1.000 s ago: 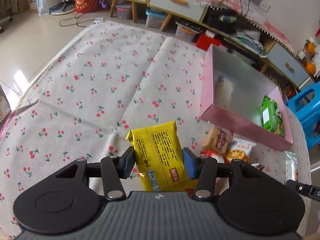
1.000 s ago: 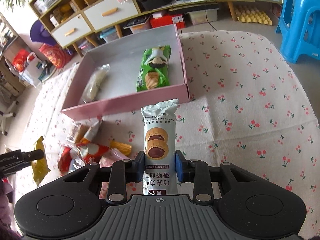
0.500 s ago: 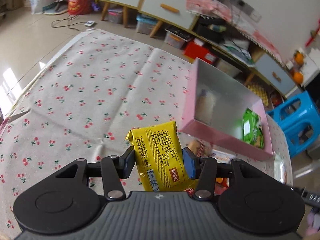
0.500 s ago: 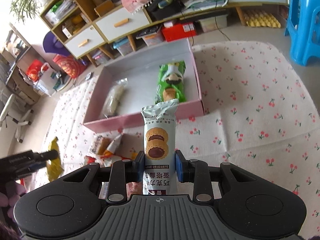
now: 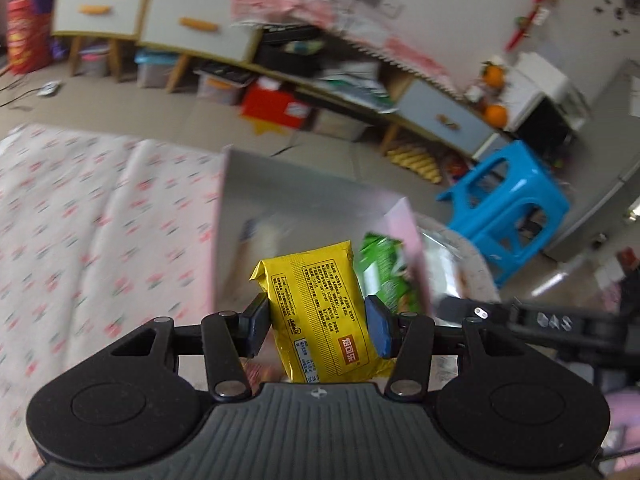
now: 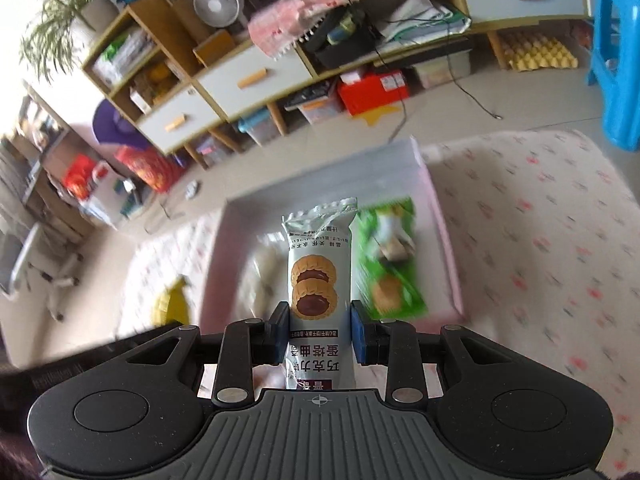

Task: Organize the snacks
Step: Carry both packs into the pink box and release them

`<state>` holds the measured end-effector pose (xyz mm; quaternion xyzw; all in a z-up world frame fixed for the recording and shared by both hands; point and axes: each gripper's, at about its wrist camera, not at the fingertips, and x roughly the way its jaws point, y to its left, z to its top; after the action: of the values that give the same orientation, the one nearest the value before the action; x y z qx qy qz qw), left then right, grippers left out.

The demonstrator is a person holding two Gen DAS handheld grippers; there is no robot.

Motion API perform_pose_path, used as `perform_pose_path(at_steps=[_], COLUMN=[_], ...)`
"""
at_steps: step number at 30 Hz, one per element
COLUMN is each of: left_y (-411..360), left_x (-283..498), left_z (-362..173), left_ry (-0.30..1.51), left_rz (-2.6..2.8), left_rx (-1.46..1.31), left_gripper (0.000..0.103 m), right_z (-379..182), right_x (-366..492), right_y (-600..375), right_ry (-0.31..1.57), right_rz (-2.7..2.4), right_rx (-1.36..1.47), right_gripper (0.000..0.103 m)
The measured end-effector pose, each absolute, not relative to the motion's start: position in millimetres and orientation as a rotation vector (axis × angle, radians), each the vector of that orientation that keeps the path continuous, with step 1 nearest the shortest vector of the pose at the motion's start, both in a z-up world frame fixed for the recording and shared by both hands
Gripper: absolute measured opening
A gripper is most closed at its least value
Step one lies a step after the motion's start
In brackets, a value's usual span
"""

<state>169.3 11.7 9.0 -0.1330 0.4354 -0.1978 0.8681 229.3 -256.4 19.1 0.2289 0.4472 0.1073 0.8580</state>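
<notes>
My left gripper [image 5: 318, 330] is shut on a yellow snack packet [image 5: 320, 312] and holds it up in front of the pink box [image 5: 280, 208]. My right gripper [image 6: 319, 330] is shut on a pale green cookie packet [image 6: 320, 280] above the near edge of the same pink box [image 6: 440, 232]. Inside the box lie a green snack packet [image 6: 390, 264] and a clear-wrapped pale snack [image 6: 260, 276]. The green packet also shows in the left wrist view [image 5: 380, 268]. The yellow packet shows blurred in the right wrist view [image 6: 172, 304], left of the box.
The box sits on a cherry-print cloth [image 5: 80, 220] that covers the table. A blue stool [image 5: 508, 200] stands to the right, low cabinets with drawers [image 6: 248, 80] behind. The right gripper's body [image 5: 560, 324] reaches in from the right in the left wrist view.
Both grippers have risen and moved toward the pink box with their packets; the box now lies right behind both packets. The views are motion-blurred.
</notes>
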Motion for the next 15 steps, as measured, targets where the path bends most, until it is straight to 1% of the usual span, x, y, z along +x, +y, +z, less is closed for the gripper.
perform_pose_path(at_steps=[11, 15], left_y=[-14, -12], left_x=[207, 213], left_z=[-33, -37], left_ry=[0.923, 0.928], left_rz=[-0.484, -0.477], left_rx=[-0.245, -0.237], left_gripper=[0.047, 0.047], right_z=[-9, -21], right_x=[300, 318], right_y=[-244, -242], right_ry=[0.946, 0.964], right_rz=[0.248, 0.242], right_rx=[0.458, 0.439], right_gripper=[0.030, 0.030])
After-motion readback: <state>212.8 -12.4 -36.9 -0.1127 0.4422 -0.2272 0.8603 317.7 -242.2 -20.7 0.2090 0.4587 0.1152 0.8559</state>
